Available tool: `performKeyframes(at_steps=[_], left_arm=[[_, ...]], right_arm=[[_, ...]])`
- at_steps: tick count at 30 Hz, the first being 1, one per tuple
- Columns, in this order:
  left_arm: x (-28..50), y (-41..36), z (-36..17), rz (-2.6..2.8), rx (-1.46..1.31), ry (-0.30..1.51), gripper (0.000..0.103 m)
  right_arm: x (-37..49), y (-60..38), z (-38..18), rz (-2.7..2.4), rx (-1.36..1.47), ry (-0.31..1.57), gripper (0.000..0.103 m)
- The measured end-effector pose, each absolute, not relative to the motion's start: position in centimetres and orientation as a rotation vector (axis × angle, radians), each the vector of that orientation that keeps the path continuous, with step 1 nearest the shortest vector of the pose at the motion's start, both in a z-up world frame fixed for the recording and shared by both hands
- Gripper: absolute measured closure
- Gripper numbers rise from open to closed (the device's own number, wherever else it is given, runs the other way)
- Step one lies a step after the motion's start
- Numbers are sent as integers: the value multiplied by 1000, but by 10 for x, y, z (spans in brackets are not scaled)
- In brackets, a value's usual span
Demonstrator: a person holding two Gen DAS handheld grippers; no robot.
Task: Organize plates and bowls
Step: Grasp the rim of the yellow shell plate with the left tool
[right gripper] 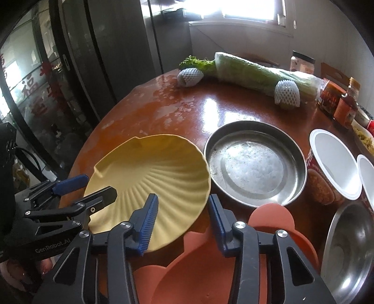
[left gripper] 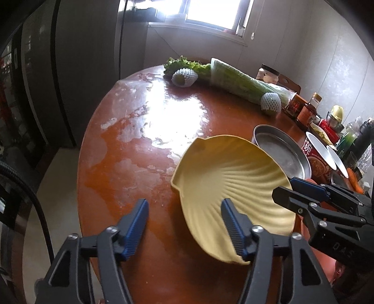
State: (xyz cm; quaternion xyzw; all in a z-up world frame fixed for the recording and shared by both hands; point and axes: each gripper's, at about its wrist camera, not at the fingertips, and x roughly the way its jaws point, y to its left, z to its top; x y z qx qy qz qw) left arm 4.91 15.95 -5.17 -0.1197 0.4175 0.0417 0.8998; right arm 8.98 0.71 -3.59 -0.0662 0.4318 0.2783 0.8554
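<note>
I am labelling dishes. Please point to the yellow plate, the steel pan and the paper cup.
yellow plate [right gripper: 163, 173]: right wrist view, ribbed centre.
steel pan [right gripper: 253, 167]: right wrist view, flat bottom.
paper cup [right gripper: 333, 161]: right wrist view, white inside.

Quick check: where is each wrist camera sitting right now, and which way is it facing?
Left wrist: on the left gripper, which straddles the rim of the yellow plate; looking down across the table toward the window; the right gripper enters from the right.
Right wrist: on the right gripper, above orange plates, same heading; the left gripper enters from the left.
Shared: yellow plate, steel pan, both grippers.
</note>
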Motion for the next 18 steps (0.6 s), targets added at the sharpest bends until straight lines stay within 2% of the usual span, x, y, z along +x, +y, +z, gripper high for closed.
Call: performKeyframes(at_steps=[5, 18], left_arm=[[51, 153, -52, 46, -242, 865, 58], [44, 175, -29, 109, -215, 811, 58]], right_arm=[[92, 11, -36, 596, -155, 895, 68], [92, 41, -8, 662, -184, 822, 69]])
